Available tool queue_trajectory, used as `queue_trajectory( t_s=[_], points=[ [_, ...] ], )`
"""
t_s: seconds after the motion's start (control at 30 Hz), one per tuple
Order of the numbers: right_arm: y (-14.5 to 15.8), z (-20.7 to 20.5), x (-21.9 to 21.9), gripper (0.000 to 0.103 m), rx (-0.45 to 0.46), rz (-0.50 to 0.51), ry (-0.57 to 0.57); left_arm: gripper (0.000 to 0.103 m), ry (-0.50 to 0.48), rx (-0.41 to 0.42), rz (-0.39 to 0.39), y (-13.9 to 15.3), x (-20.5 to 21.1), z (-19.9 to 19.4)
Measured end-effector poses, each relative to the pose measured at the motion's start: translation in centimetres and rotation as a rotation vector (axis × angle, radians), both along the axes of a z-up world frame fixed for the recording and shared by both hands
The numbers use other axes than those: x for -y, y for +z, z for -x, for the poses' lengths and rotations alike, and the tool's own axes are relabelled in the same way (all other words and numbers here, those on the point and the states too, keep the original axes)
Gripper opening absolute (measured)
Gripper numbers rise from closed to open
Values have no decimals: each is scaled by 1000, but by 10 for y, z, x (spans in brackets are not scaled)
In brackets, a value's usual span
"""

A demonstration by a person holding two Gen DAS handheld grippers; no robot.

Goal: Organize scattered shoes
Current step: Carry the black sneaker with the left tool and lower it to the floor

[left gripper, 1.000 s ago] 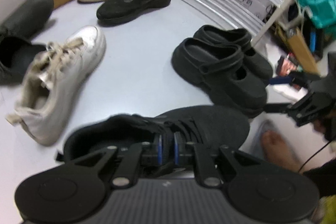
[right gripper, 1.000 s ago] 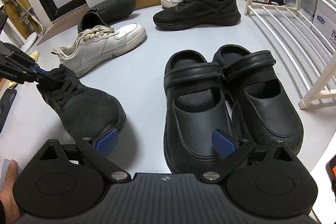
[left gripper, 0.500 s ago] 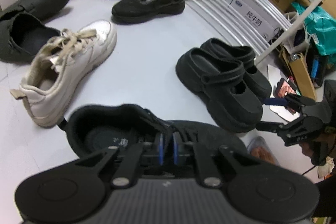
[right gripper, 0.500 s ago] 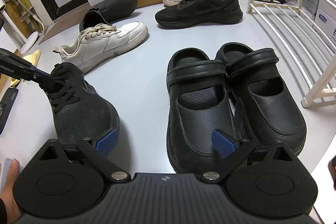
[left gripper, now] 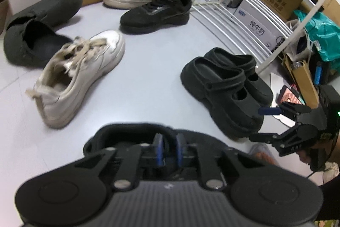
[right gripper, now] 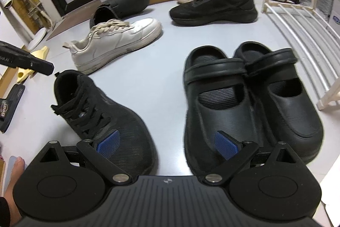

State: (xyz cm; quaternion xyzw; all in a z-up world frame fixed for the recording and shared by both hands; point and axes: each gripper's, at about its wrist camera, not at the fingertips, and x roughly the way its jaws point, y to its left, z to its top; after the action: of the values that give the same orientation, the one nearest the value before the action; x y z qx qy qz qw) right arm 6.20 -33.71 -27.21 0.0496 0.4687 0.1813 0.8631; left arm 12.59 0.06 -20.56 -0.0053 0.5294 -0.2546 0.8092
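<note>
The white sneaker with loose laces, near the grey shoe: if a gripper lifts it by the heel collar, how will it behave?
The white sneaker would probably hang toe-down, since the long toe outweighs the heel. Its untied laces would likely dangle and may snag. The thick flat sole suggests it will not tip if pushed.

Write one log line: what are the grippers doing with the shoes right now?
left gripper: shut on black sneaker heel collar | right gripper: open, empty | black clogs: paired by white rack
</note>
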Motion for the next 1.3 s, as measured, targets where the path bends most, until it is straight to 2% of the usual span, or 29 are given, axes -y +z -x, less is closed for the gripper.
queue_trajectory(
  t_s=[0.07, 0.2, 0.27, 0.33, 0.6, 0.8, 0.97, 1.3],
  points=[
    [0, 0, -8, 98, 2, 10, 35, 36, 10, 0, 7, -4, -6, 5],
    [-3, 0, -24, 98, -2, 26, 99, 48, 63, -11, 69, -5, -13, 7],
    [-5, 0, -33, 98, -6, 33, 131, 62, 50, 14, 58, -2, -13, 8],
    [-8, 0, -41, 98, -10, 39, 162, 68, 57, 29, 48, 0, -14, 8],
    [-19, -1, -76, 98, -6, 91, 282, 71, 97, 31, 42, 0, -27, 11],
    [-23, -7, -98, 98, 30, 133, 371, 78, 107, 43, 34, 2, -30, 9],
    [-25, -10, -103, 98, 29, 141, 399, 86, 145, 62, 37, 4, -36, 8],
    [-44, -23, -125, 98, 23, 158, 449, 86, 154, 49, 28, 0, -37, 9]
  ],
)
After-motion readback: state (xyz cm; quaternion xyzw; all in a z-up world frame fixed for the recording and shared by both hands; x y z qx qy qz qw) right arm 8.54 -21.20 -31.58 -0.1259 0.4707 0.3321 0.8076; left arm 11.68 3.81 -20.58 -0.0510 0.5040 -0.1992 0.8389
